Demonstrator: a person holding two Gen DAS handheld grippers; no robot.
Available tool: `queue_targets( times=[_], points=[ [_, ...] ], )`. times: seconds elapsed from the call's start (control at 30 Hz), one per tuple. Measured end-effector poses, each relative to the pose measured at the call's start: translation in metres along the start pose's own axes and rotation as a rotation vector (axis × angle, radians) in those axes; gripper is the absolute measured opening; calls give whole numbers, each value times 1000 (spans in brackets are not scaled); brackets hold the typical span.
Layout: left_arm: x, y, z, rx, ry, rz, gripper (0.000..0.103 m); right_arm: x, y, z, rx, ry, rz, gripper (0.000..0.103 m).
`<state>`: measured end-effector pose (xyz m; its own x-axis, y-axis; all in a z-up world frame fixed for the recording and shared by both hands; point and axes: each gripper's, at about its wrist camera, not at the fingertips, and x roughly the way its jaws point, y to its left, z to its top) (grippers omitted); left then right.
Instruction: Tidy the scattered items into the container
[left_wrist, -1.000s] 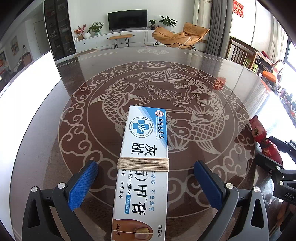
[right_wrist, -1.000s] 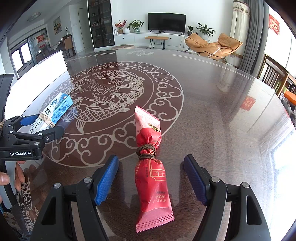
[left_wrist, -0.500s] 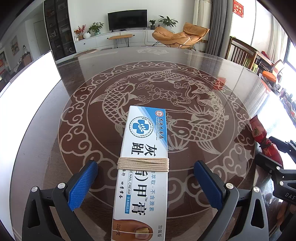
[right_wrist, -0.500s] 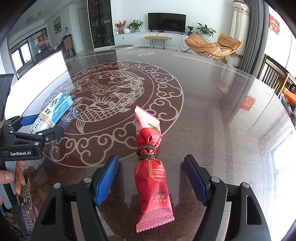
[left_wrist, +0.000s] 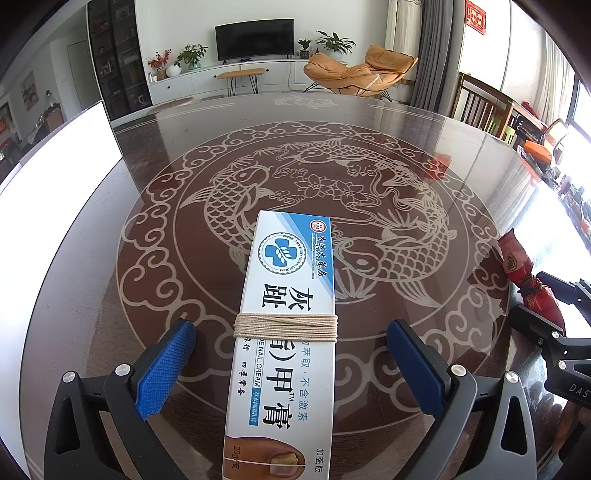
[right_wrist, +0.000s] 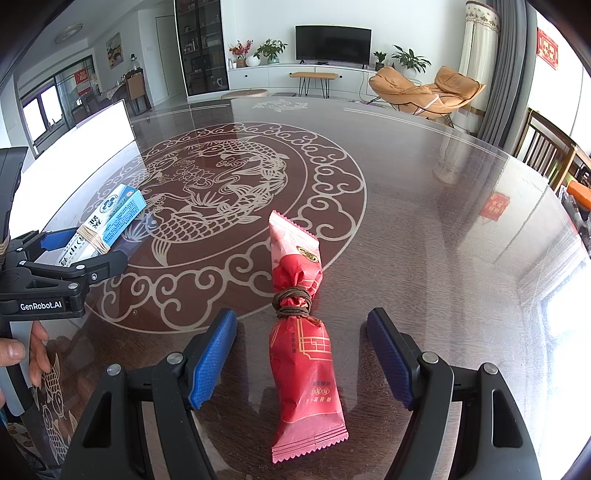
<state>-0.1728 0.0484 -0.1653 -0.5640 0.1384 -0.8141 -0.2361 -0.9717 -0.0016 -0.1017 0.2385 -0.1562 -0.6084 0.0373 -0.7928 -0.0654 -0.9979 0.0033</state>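
A white and blue cream box, bound with tan string, lies flat on the dark table. My left gripper is open, and the box lies between its blue pads without touching them. A red snack packet, tied with brown cord, lies lengthwise between the fingers of my right gripper, which is open too. In the right wrist view the cream box and the left gripper show at the left. The red snack packet appears at the right edge of the left wrist view.
A white container wall stands along the table's left side, also seen as the white container from the right. A hand holds the left gripper's handle. Wooden chairs stand beyond the table's right edge.
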Motion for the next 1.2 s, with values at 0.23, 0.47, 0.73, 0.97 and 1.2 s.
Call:
queue_targets(
  times=[0.23, 0.47, 0.73, 0.97, 1.2],
  points=[
    [-15, -1, -4, 2, -43, -27, 44, -3, 0, 1, 21, -25, -24, 22],
    [-28, 12, -13, -102, 18, -144, 44, -26, -11, -26, 189, -23, 117, 20],
    [-47, 49, -27, -294, 52, -244, 44, -56, -17, -60, 393, -31, 321, 20],
    [-69, 55, -40, -355, 82, -298, 44, -62, -7, -66, 440, -39, 395, 20],
    [-106, 58, -51, -397, 45, -342, 44, -68, 44, -73, 355, -10, 488, 20]
  ],
)
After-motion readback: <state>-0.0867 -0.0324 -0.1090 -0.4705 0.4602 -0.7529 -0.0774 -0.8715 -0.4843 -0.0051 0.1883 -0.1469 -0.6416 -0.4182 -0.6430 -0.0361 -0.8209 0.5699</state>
